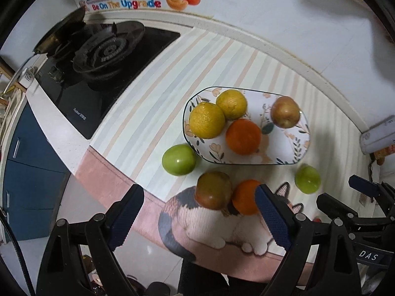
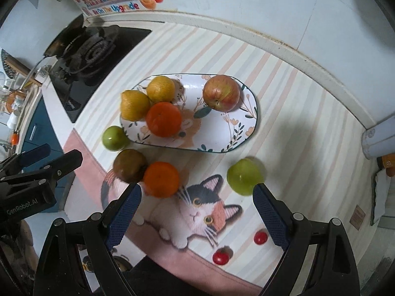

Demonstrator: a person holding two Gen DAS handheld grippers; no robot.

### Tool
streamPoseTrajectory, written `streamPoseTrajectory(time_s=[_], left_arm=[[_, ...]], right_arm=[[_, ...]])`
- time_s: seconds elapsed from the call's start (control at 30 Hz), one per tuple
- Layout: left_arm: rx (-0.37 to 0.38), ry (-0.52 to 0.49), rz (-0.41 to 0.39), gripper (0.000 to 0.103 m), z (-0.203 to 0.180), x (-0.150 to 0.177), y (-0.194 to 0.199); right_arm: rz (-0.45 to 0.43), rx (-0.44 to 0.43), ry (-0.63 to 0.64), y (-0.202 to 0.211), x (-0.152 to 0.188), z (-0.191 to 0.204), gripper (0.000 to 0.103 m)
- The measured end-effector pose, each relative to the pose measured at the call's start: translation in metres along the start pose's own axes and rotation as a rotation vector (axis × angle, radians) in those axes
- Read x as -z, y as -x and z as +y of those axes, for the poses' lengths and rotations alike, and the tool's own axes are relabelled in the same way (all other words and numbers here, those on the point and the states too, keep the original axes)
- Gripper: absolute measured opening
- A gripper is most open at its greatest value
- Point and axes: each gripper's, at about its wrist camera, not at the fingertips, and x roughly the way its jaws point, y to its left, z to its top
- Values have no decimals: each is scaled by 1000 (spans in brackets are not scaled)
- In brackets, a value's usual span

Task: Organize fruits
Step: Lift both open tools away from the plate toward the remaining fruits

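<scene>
An oval floral plate [image 1: 291, 156] [image 2: 217, 128] holds two yellow citrus fruits [image 1: 207, 120] [image 2: 134, 104], an orange [image 1: 243, 136] [image 2: 163, 119] and a red apple [image 1: 285, 111] [image 2: 221, 92]. On the mat in front of it lie a green apple [image 1: 179, 159] [image 2: 114, 138], a brownish apple [image 1: 213, 190] [image 2: 130, 165], a second orange [image 1: 244, 197] [image 2: 161, 178] and another green apple [image 1: 307, 179] [image 2: 244, 176]. My left gripper [image 1: 197, 194] [image 2: 56, 156] hangs open above the brownish apple and the orange. My right gripper [image 2: 196, 192] [image 1: 345, 194] is open and high over the mat, holding nothing.
A striped mat with a cat picture [image 2: 197, 212] covers the counter. Two cherry tomatoes [image 2: 260, 237] lie near its front edge. A gas stove [image 1: 106, 49] with a dark pan [image 1: 61, 32] stands at the left. The wall runs behind the plate, and a white object [image 2: 380, 135] sits at the right.
</scene>
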Motion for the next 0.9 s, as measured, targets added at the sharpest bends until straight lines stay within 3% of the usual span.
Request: streamPoseTrajectory(time_s=[0.53,0.7,0.9], left_arm=[[83,-20,-101,92,-13,32,78],[90,-25,-130,92,-18,35,91],[82,-20,-126,92,-20,33,88]], right_arm=[[-129,-40,-1,95,40,-4,94],[-148,-60,-16,108,42,-8,94],[-131,-74,-63,94,36,-21,94]])
